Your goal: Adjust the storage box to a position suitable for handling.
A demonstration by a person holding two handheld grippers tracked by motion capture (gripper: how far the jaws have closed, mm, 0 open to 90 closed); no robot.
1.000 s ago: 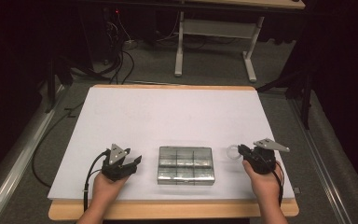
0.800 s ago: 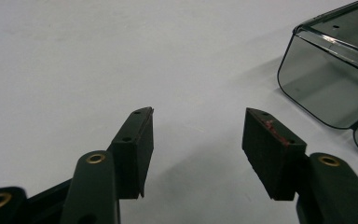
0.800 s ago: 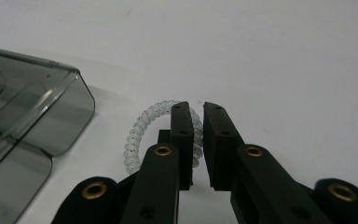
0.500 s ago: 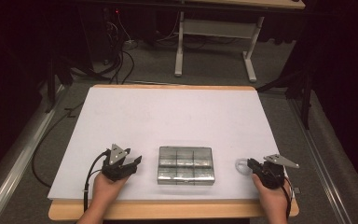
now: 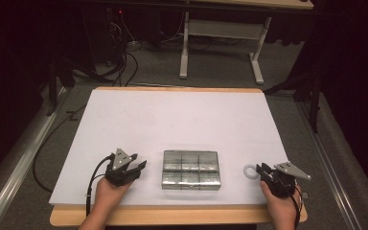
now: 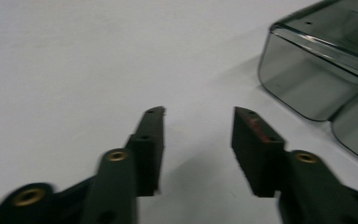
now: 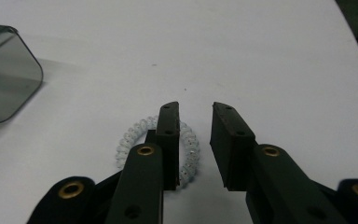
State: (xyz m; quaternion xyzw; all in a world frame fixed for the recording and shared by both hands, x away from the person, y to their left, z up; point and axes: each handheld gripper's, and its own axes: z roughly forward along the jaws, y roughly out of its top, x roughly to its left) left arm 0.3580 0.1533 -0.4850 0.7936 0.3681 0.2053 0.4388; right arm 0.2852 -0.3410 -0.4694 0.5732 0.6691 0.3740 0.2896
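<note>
A clear spiral hair-tie ring [image 5: 250, 171] lies on the white tabletop [image 5: 182, 120], right of a clear plastic compartment box [image 5: 190, 187]. My right gripper [image 5: 263, 170] is at the ring. In the right gripper view its jaws [image 7: 195, 109] are open. The left jaw lies over the hole of the ring [image 7: 129, 139], and the ring's right rim sits in the gap between the jaws. My left gripper [image 5: 138, 167] rests left of the box, open and with nothing between its jaws [image 6: 198, 114]. A corner of the box [image 6: 321, 79] shows to its right.
The wooden table edge [image 5: 172, 215] runs just in front of both hands. Beyond the table's far side are the legs of another table [image 5: 220, 48] and cables [image 5: 120, 57] on the floor. A metal rail [image 5: 14, 172] runs along the left.
My right gripper moved right and toward the front edge, away from the box, and the ring came with it. The left gripper stayed put.
</note>
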